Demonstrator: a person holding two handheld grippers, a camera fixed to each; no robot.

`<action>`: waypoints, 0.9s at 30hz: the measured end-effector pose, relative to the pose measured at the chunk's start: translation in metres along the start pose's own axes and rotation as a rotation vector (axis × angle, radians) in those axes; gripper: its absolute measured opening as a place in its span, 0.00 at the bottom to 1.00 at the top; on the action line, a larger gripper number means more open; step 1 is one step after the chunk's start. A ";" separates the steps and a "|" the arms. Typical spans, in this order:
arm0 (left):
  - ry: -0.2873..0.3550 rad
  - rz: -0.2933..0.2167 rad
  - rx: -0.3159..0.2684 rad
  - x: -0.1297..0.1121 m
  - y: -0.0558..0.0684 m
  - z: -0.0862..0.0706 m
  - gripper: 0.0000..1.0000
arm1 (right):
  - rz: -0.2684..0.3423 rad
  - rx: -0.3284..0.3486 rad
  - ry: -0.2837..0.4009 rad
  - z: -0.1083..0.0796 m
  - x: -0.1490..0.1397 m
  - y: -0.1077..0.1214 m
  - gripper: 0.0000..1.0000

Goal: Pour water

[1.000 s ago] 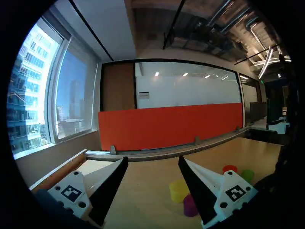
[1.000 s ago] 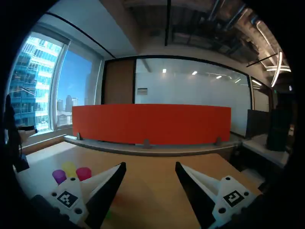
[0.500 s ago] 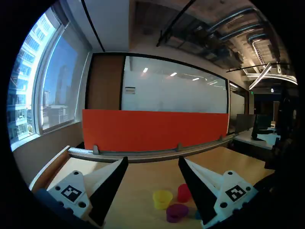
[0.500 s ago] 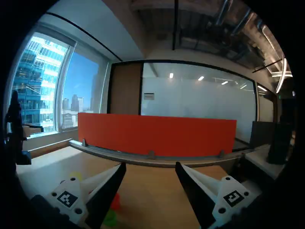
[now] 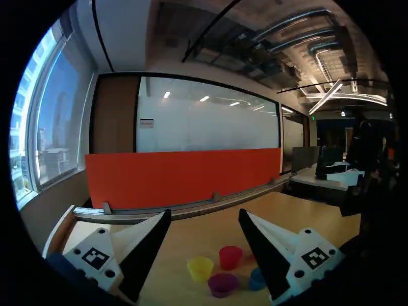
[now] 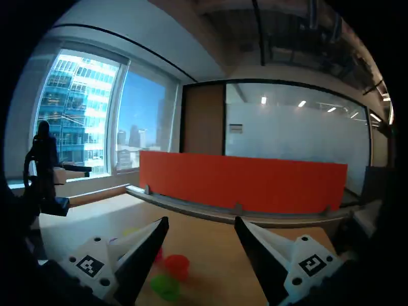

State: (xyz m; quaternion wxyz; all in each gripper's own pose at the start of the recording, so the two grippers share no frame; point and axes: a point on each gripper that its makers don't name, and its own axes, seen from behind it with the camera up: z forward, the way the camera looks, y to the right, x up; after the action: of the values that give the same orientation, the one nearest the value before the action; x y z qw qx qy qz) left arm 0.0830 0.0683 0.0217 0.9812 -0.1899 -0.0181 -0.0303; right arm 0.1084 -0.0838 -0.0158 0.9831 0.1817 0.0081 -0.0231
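Several small plastic cups stand on the wooden table (image 5: 214,239). In the left gripper view a yellow cup (image 5: 200,268), a red cup (image 5: 230,257), a purple cup (image 5: 223,284) and a blue cup (image 5: 256,279) sit low between the fingers of my left gripper (image 5: 204,224), which is open and empty. In the right gripper view a red cup (image 6: 176,266) and a green cup (image 6: 164,285) sit between the fingers of my right gripper (image 6: 201,229), also open and empty. At the left edge of that view the other gripper (image 6: 43,183) shows as a dark shape.
An orange divider panel (image 5: 183,176) runs along the table's far edge on a grey rail. Large windows (image 6: 84,127) line the left side. A neighbouring desk (image 5: 331,178) with dark items stands at the right.
Both views have swung: the left gripper turned right, bringing the cups nearer the middle between its fingers. The right gripper turned left, and the red and green cups have come between its fingers.
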 end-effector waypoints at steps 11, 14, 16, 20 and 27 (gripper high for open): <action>-0.053 0.035 -0.182 -0.012 0.043 -0.006 0.98 | 0.027 0.146 -0.015 0.001 0.003 -0.025 1.00; -0.074 0.043 -0.205 -0.017 0.047 -0.006 0.98 | 0.011 0.164 -0.037 0.001 -0.004 -0.027 1.00; -0.089 0.048 -0.217 -0.022 0.049 -0.006 0.98 | -0.005 0.171 -0.056 0.001 -0.010 -0.029 1.00; -0.121 0.057 -0.242 -0.032 0.053 -0.006 0.98 | -0.039 0.189 -0.102 0.000 -0.024 -0.034 1.00; -0.176 0.075 -0.296 -0.052 0.065 -0.007 0.98 | -0.082 0.223 -0.183 -0.001 -0.050 -0.042 1.00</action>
State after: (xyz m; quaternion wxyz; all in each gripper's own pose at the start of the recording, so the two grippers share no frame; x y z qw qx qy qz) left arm 0.0360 0.1285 -0.0116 0.9375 -0.3350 -0.0921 0.0204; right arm 0.0567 -0.1206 -0.0305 0.9516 0.2866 -0.0769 -0.0805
